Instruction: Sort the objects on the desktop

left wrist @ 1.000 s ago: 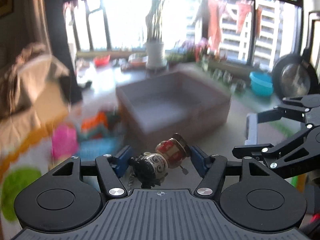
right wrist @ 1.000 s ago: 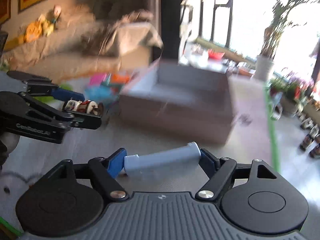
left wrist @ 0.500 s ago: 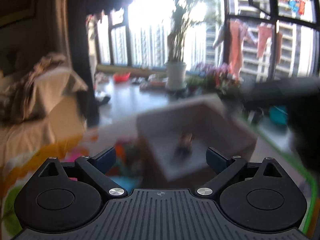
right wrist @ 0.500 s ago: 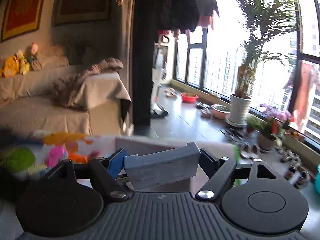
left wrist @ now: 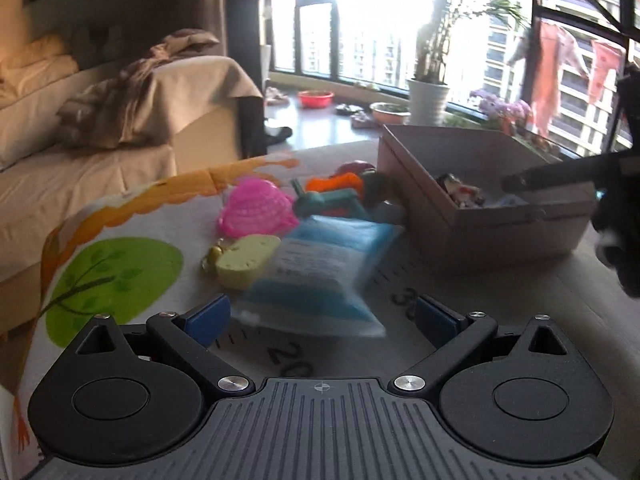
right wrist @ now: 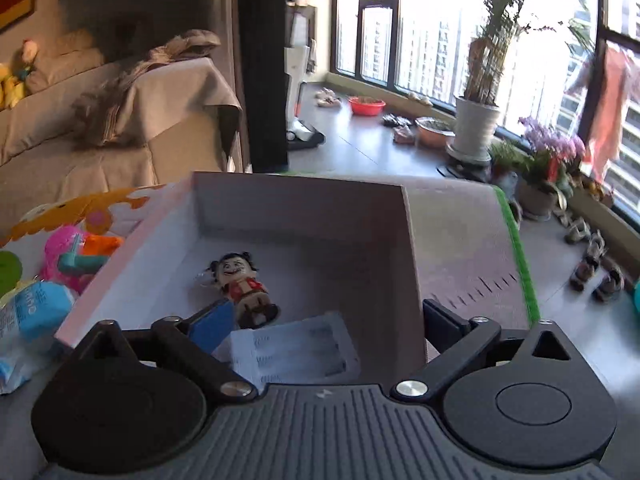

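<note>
A grey open box (right wrist: 304, 216) stands on the table; it also shows in the left wrist view (left wrist: 480, 216). Inside lie a small doll figure (right wrist: 242, 288) and a pale blue-grey flat pack (right wrist: 296, 350). My right gripper (right wrist: 320, 320) is open and empty, just above the box's near side. My left gripper (left wrist: 322, 316) is open and empty, low over the table, with a blue packet (left wrist: 320, 268) just ahead between its fingers. A yellow toy (left wrist: 248, 260) and a pink shell toy (left wrist: 256, 208) lie to the left of the packet.
Orange and teal toys (left wrist: 336, 196) lie by the box's left wall. The table has a printed mat with a green tree (left wrist: 112, 276). The right gripper's black arm (left wrist: 560, 172) reaches over the box. A sofa (left wrist: 100, 120) stands behind the table on the left.
My left gripper let the doll drop into the box and swung left, down toward the blue packet. My right gripper opened and let the pale pack fall into the box.
</note>
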Available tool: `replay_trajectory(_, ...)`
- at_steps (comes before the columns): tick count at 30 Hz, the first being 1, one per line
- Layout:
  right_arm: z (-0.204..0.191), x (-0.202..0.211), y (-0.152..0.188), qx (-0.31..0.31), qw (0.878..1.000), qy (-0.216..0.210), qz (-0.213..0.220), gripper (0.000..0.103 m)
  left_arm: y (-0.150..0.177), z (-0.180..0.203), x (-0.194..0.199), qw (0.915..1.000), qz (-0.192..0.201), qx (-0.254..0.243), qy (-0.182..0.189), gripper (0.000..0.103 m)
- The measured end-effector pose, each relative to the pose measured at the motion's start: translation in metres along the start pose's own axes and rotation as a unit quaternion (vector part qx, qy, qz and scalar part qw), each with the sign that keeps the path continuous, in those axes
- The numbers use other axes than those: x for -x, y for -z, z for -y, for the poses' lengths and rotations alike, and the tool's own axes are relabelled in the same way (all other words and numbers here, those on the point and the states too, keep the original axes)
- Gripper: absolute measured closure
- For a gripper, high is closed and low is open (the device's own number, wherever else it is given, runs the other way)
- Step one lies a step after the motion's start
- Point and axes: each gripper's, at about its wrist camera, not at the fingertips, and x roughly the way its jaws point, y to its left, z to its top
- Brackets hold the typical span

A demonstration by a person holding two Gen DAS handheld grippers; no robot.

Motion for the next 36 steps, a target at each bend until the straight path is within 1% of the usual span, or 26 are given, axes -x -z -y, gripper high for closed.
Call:
replay_trajectory(2,-0.006,0.002,-0.001,0.0,1.0,-0.029,-0.004,0.004,-0.003,0.003,-0.01,0.9999,0.002,-0.007,-0.009,0.002)
replay_trajectory(3,-0.01,0.003,-0.002,0.002,0.999,-0.038,-0.005,0.006,-0.006,0.003,-0.017,0.9998,0.002,-0.01,-0.016,0.002)
replay_trajectory(5,-0.021,0.01,-0.004,0.02,0.999,-0.026,0.008,0.007,-0.01,0.003,-0.029,0.9997,-0.006,-0.01,-0.021,0.002)
replay_trajectory(6,-0.027,0.016,-0.005,0.03,0.999,-0.018,0.019,0.007,-0.013,0.002,-0.035,0.9997,-0.011,-0.005,-0.02,0.004)
replay_trajectory(7,-0.03,0.022,-0.007,0.038,0.999,-0.019,0.027,0.007,-0.014,0.002,-0.039,0.9998,-0.012,-0.003,-0.018,0.016)
replay_trajectory(8,-0.036,0.031,-0.009,0.046,0.998,-0.024,0.037,0.007,-0.016,0.003,-0.04,0.9997,-0.011,-0.005,-0.019,0.023)
replay_trajectory(9,-0.041,0.038,-0.012,0.053,0.997,-0.032,0.045,0.007,-0.016,0.005,-0.04,0.9997,-0.008,-0.009,-0.021,0.04)
replay_trajectory(12,-0.063,0.053,-0.024,0.07,0.994,-0.06,0.055,0.007,-0.013,0.004,-0.036,0.9998,-0.009,-0.013,-0.014,0.047)
replay_trajectory(14,-0.077,0.057,-0.033,0.073,0.992,-0.092,0.046,0.007,-0.006,0.003,-0.028,0.9997,-0.009,-0.02,-0.011,0.048)
replay_trajectory(15,-0.088,0.055,-0.037,0.073,0.991,-0.107,0.039,0.009,-0.001,0.001,-0.021,0.9997,-0.011,-0.021,-0.007,0.048)
replay_trajectory(17,-0.111,0.045,-0.044,0.077,0.987,-0.139,0.016,0.015,0.009,-0.003,-0.004,0.9995,-0.02,-0.023,0.011,0.048)
replay_trajectory(18,-0.124,0.04,-0.046,0.085,0.985,-0.15,0.007,0.022,0.014,-0.006,0.003,0.9992,-0.025,-0.025,0.02,0.047)
replay_trajectory(19,-0.138,0.035,-0.047,0.099,0.983,-0.157,-0.001,0.029,0.019,-0.008,0.011,0.9988,-0.029,-0.028,0.028,0.044)
replay_trajectory(21,-0.166,0.022,-0.047,0.13,0.978,-0.163,-0.016,0.037,0.031,-0.012,0.028,0.9983,-0.036,-0.031,0.033,0.041)
replay_trajectory(22,-0.183,0.011,-0.048,0.147,0.975,-0.166,-0.029,0.037,0.035,-0.014,0.032,0.9984,-0.037,-0.029,0.031,0.036)
replay_trajectory(23,-0.199,-0.001,-0.048,0.162,0.972,-0.164,-0.041,0.037,0.038,-0.016,0.037,0.9986,-0.038,-0.026,0.028,0.032)
replay_trajectory(24,-0.211,-0.01,-0.048,0.171,0.971,-0.158,-0.047,0.037,0.042,-0.02,0.041,0.9988,-0.037,-0.02,0.026,0.027)
replay_trajectory(25,-0.226,-0.022,-0.048,0.184,0.971,-0.142,-0.049,0.037,0.043,-0.023,0.043,0.9989,-0.035,-0.015,0.027,0.023)
replay_trajectory(27,-0.245,-0.045,-0.047,0.204,0.97,-0.122,-0.059,0.037,0.046,-0.029,0.047,0.999,-0.03,-0.001,0.033,0.019)
replay_trajectory(28,-0.247,-0.052,-0.044,0.208,0.969,-0.114,-0.066,0.037,0.045,-0.032,0.048,0.999,-0.028,0.004,0.035,0.017)
replay_trajectory(30,-0.25,-0.074,-0.043,0.209,0.968,-0.101,-0.098,0.037,0.047,-0.037,0.051,0.9989,-0.024,0.011,0.038,0.013)
replay_trajectory(31,-0.251,-0.082,-0.044,0.2,0.969,-0.101,-0.106,0.041,0.048,-0.038,0.052,0.9989,-0.023,0.012,0.038,0.01)
replay_trajectory(32,-0.248,-0.082,-0.046,0.187,0.97,-0.11,-0.112,0.046,0.049,-0.039,0.052,0.9989,-0.022,0.012,0.039,0.009)
replay_trajectory(34,-0.246,-0.077,-0.048,0.169,0.966,-0.141,-0.134,0.074,0.051,-0.04,0.051,0.9987,-0.025,0.011,0.043,0.008)
replay_trajectory(35,-0.243,-0.072,-0.047,0.157,0.963,-0.16,-0.15,0.078,0.052,-0.039,0.05,0.9985,-0.028,0.008,0.047,0.008)
replay_trajectory(36,-0.241,-0.065,-0.045,0.149,0.961,-0.173,-0.157,0.081,0.053,-0.037,0.049,0.9983,-0.03,0.006,0.05,0.008)
